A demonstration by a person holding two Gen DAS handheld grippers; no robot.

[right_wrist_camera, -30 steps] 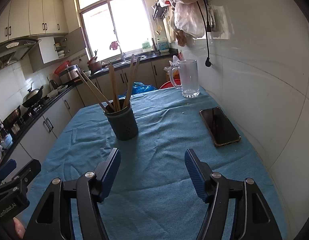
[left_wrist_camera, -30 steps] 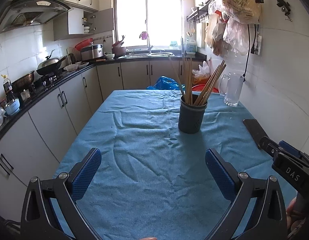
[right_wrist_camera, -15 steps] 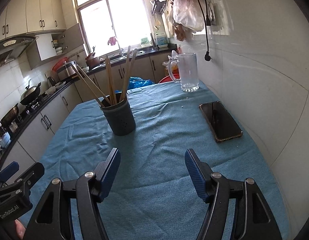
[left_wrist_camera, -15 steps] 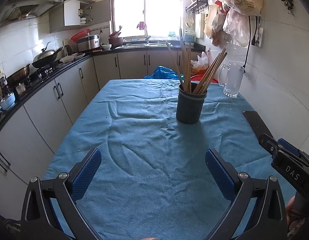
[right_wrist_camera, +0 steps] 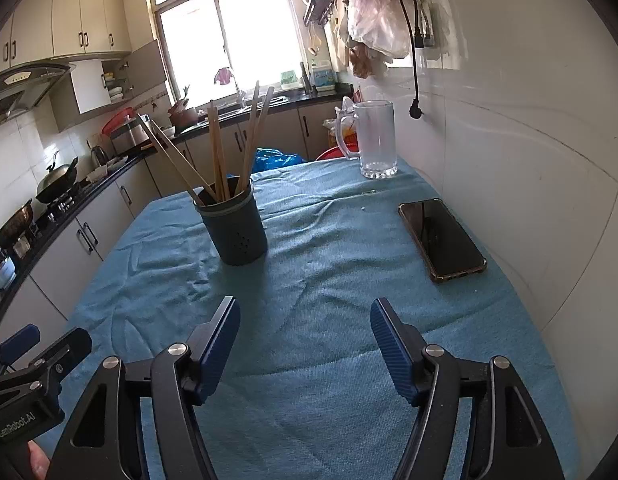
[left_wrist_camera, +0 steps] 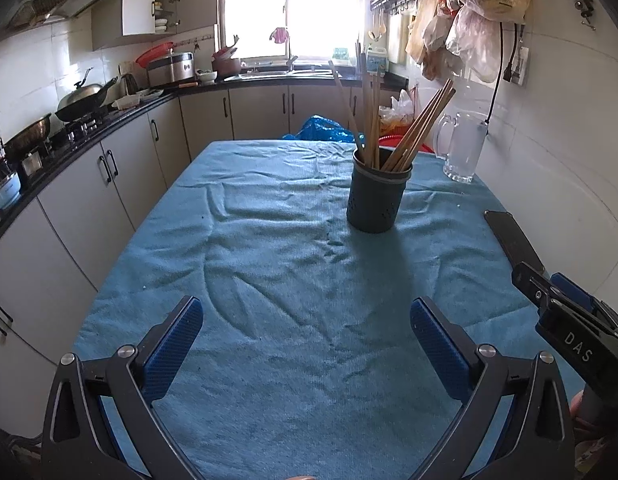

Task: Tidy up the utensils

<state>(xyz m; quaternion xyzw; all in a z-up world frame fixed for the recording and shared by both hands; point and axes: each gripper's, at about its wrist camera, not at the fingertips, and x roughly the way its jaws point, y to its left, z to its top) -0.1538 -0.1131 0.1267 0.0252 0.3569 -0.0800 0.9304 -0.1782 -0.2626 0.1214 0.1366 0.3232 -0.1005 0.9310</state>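
Item, left: left gripper [left_wrist_camera: 305, 324], jaws spread wide and holding nothing, hovering low over the near end of the table, aimed down its length; judged a waiting posture, since no loose utensil lies within its reach. Item, centre: dark perforated utensil holder [left_wrist_camera: 376, 195], upright on the cloth toward the far half of the table, well apart from both grippers; it contains the chopsticks [left_wrist_camera: 373, 116], wooden, standing on end and fanned out against the rim, some leaning left, some right. As all visible utensils are already in the holder, the sorting appears complete or nearly so. Item, right: right gripper [right_wrist_camera: 305, 340], jaws likewise spread and empty, held beside its partner at the near edge; its body shows at the right border of the left wrist view. Item, further right: dark phone [right_wrist_camera: 443, 240], lying flat, screen up, near the wall side, probably set aside out of the working zone. Item, far right corner: clear glass mug [right_wrist_camera: 375, 144], upright, seemingly empty, handle toward the left. Surface: table covered with a teal-blue cloth [left_wrist_camera: 285, 264], wrinkled in shallow folds, no loose utensils seen on it. Room: narrow kitchen, pale cabinets [left_wrist_camera: 121, 160] and black counter along the left with wok [left_wrist_camera: 83, 100] on the stove, bright window [left_wrist_camera: 293, 4] over the sink at the far end, white tiled wall right, plastic bags [left_wrist_camera: 477, 8] hanging above.
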